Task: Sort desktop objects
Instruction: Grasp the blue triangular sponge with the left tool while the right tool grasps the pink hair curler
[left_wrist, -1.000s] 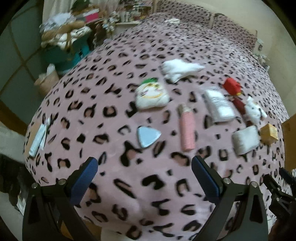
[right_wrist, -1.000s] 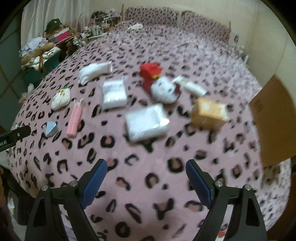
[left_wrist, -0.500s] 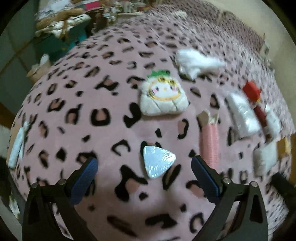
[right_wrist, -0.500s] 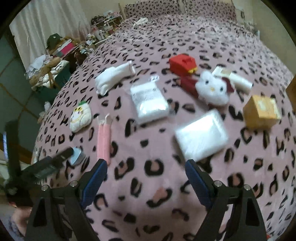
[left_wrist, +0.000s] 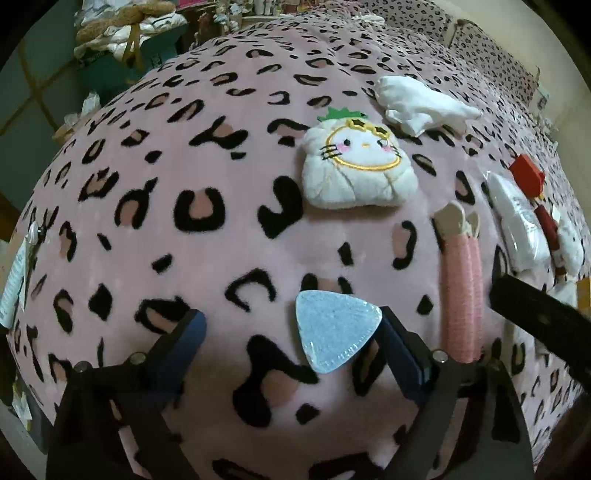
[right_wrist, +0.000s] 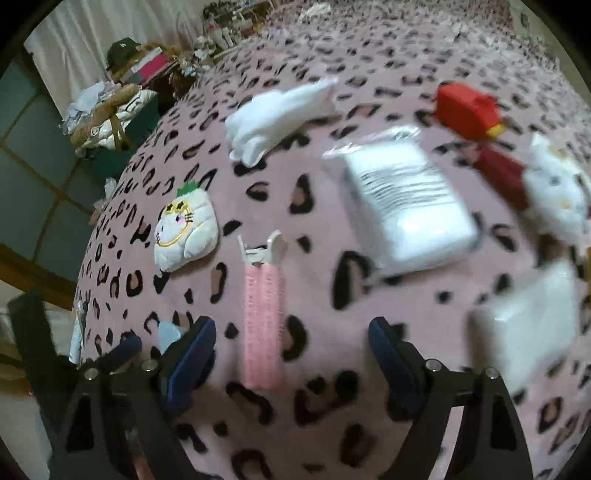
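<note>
A light-blue triangular pad (left_wrist: 338, 330) lies on the pink leopard blanket (left_wrist: 184, 240). My left gripper (left_wrist: 291, 328) is down around it with its jaws closing. The pad is between them by the right finger (left_wrist: 391, 332), with a wide gap on the left. A pink hair-roller clip (right_wrist: 262, 325) lies between the closing jaws of my right gripper (right_wrist: 291, 332), untouched. Behind are a pineapple-cat plush (left_wrist: 354, 166), a white cloth (left_wrist: 417, 103), a white packet (right_wrist: 410, 206), a red box (right_wrist: 467, 110) and a white cat plush (right_wrist: 554, 199).
A second white packet (right_wrist: 528, 321) lies at the right. The right gripper's black body (left_wrist: 535, 314) reaches in beside the pink clip (left_wrist: 460, 295). Past the bed's left edge stand piled baskets and bags (right_wrist: 122, 103). A paper slip (left_wrist: 14, 284) hangs at the left rim.
Both grippers came down closer to the blanket. The left one now straddles the triangle. The right one swung left from the white packet to the pink clip. Both pairs of jaws narrowed slightly.
</note>
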